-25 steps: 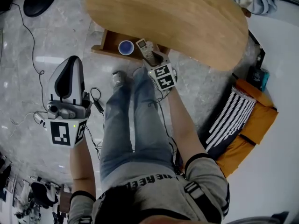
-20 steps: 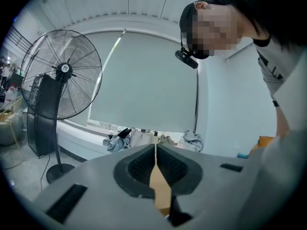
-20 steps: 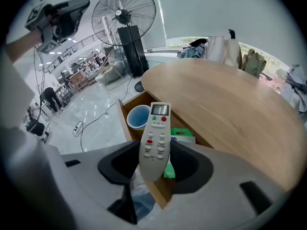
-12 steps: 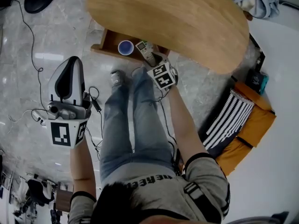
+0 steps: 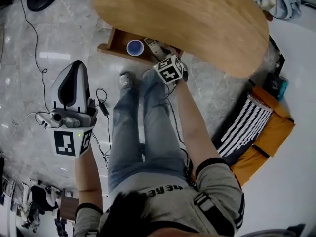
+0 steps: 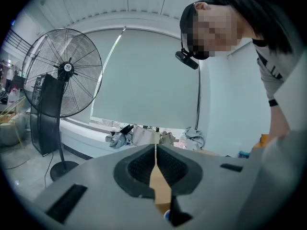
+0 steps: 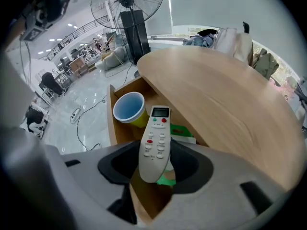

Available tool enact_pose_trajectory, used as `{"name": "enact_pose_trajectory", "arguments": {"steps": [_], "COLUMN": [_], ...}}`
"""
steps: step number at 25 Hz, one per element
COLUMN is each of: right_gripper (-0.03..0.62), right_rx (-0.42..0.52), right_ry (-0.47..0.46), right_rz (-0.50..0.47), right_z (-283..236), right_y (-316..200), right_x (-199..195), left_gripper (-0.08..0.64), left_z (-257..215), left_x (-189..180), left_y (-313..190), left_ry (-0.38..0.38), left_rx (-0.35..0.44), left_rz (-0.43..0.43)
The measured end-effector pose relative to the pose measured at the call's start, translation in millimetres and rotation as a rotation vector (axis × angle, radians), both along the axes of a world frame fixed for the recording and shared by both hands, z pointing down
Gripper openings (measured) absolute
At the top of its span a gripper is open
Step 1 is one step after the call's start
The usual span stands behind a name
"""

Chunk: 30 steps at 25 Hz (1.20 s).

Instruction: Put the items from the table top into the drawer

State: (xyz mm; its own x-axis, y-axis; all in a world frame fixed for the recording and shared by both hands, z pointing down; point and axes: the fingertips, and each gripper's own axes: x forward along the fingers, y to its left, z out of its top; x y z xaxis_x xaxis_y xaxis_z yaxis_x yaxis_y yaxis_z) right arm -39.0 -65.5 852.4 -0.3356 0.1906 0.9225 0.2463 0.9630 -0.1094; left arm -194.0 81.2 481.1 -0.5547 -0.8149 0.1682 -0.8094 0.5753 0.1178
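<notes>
Remote (image 7: 154,145) in R jaws, over drawer (image 7: 112,121)

The person wears faded blue jeans (image 5: 143,132). At the jeans' waist begins a grey short-sleeved top (image 5: 163,201) with dark lettering along its hem and black bands on the sleeves. Past the jeans' cuff shows a grey shoe (image 5: 126,79). A small black camera (image 6: 187,60) sits on the head. Left of the jeans, the left tool (image 6: 156,152) has a pale grey shell, black textured pads and a cube with black-and-white square markers. The right tool (image 7: 156,164) looks alike.
</notes>
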Motion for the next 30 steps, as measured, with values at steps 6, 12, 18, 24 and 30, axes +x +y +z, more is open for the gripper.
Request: {"name": "enact_pose_trajectory", "arguments": {"steps": [6, 12, 18, 24, 30], "right_gripper": [0.196, 0.198, 0.205, 0.195, 0.003], "right_rx": [0.022, 0.019, -0.005, -0.033, -0.083], "right_ry": [0.025, 0.018, 0.012, -0.009, -0.124], "right_rz": [-0.035, 0.004, 0.048, 0.100, 0.227], "right_z": [14, 21, 21, 9, -33], "right_y": [2, 4, 5, 4, 4], "right_x": [-8, -14, -18, -16, -17], "left_gripper": [0.012, 0.012, 0.012, 0.012, 0.012], "left_z": [5, 10, 11, 6, -12], "left_x": [2, 2, 1, 2, 0], "left_y": [-1, -1, 0, 1, 2], "left_ry": [0.003, 0.010, 0.012, 0.006, -0.013], "left_rx": [-0.010, -0.020, -0.018, -0.014, 0.008], "left_rz": [-0.002, -0.003, -0.004, 0.008, 0.031]}}
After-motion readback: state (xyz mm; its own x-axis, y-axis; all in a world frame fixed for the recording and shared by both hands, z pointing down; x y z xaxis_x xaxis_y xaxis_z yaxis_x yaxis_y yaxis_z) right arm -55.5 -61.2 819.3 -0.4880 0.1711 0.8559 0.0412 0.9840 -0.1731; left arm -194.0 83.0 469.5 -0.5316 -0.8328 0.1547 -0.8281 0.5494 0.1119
